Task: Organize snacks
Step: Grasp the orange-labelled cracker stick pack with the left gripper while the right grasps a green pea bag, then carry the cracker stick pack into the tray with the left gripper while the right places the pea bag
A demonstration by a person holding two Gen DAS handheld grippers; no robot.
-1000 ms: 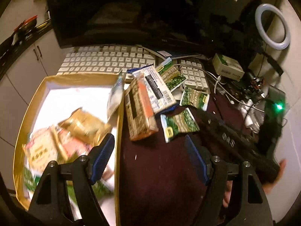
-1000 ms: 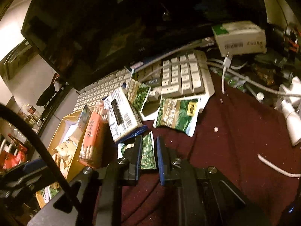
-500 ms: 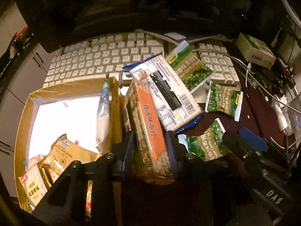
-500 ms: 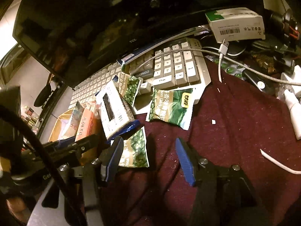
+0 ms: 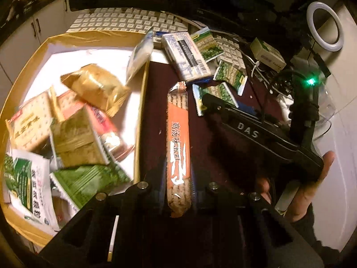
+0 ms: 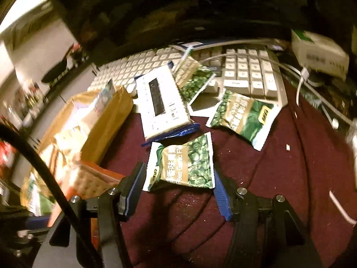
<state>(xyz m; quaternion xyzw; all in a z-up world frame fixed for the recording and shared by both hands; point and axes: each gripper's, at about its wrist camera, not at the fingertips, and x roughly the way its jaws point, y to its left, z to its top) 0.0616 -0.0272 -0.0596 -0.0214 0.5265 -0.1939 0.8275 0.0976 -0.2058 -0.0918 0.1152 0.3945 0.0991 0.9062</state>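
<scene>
on the maroon-covered bench, before a white keyboard: loose snack packs, with a cardboard box at the left already holding several packets. item one, long orange cracker sleeve: clamped at its near end in the left gripper, whose jaws are closing narrow on it, pads pressed to both sides; its long axis runs straight out along the fingers, away from the camera; it hangs just right of the box's right wall, not yet over the opening. judgement: the carry into the box turns on this, since the box lies to the left of the sleeve and the sleeve's far end must clear that wall edge before it is let go. item two, green pea packet: flat on the cloth, lying between the blue pads of the right gripper, jaws standing wide and, as far as can be seen, not pressing on it; its longer side runs across the gap, so the jaws would close on its short edges. item three, white-and-blue pack, leaning toward the keyboard, beyond the pea packet. items four and five, two more green pea packets, further off by the keys, nearer the right hand than the left. a person's hand holds the right tool's handle.
</scene>
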